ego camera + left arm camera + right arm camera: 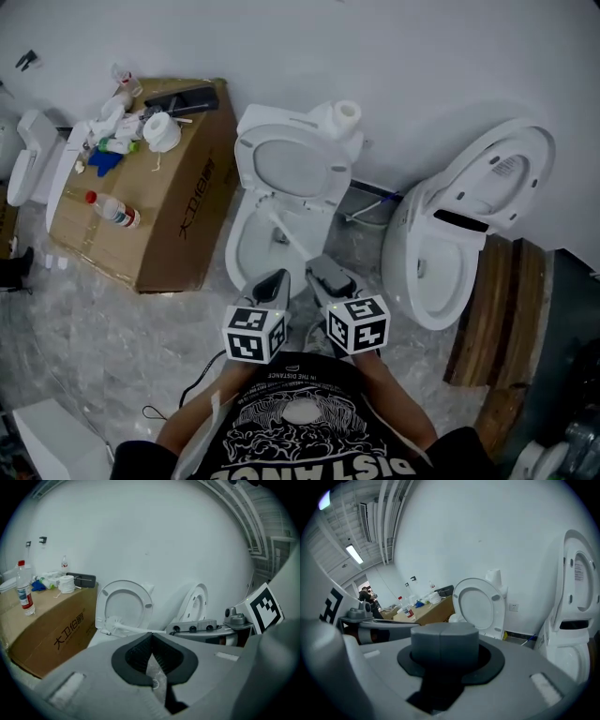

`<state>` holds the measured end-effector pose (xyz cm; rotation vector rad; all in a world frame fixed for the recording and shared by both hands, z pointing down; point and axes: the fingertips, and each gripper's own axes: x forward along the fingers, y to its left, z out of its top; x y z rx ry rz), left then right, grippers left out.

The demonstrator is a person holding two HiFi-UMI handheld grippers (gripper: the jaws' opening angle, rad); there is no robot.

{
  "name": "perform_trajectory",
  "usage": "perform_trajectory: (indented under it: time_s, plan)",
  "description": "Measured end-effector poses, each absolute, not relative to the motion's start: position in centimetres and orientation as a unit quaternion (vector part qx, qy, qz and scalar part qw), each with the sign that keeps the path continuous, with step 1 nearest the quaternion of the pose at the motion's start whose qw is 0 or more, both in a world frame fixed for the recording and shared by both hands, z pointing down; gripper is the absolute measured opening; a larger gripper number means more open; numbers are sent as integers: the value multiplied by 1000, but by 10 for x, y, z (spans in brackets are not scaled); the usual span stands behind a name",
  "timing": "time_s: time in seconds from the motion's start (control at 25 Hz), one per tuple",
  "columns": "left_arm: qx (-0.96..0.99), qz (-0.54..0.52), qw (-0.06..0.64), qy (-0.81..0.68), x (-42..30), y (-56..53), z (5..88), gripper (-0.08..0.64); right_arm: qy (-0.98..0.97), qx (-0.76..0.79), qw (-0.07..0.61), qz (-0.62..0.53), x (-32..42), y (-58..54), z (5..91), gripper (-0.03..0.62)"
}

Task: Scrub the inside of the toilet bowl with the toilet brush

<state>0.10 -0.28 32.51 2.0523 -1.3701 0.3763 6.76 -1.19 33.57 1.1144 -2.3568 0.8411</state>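
Right up close, the person's black T-shirt with white print (pixel 300 427) fills the near edge, and just beyond it the two grippers sit side by side over the grey marbled floor (pixel 94 323).

The left gripper (pixel 274 284) has its dark fingers pressed together at the tips with nothing between them.

Over on the right gripper (pixel 319 270), the fingers are clamped shut, and the slim white handle of the white toilet brush (pixel 139 628) runs straight out from their tips. The brush angles away and left, with its bristled head down inside the white ceramic toilet bowl (pixel 234 255), toward the far part under the raised white oval seat (pixel 292 169).

To the left, a brown cardboard box (pixel 178 225) stands beside the toilet. On it lies a clear plastic bottle with a red cap (pixel 114 210) among other bits.

On the right, a second white toilet (pixel 441 253) is tipped back against dark wooden planks (pixel 487 309).
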Motion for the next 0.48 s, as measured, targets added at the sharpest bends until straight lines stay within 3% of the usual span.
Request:
perform_trajectory:
  time_s: [0.48]
  plan:
    - [773,149,327,-522,1,15,334,-7,-850,381,206,300,66,-5,339,150]
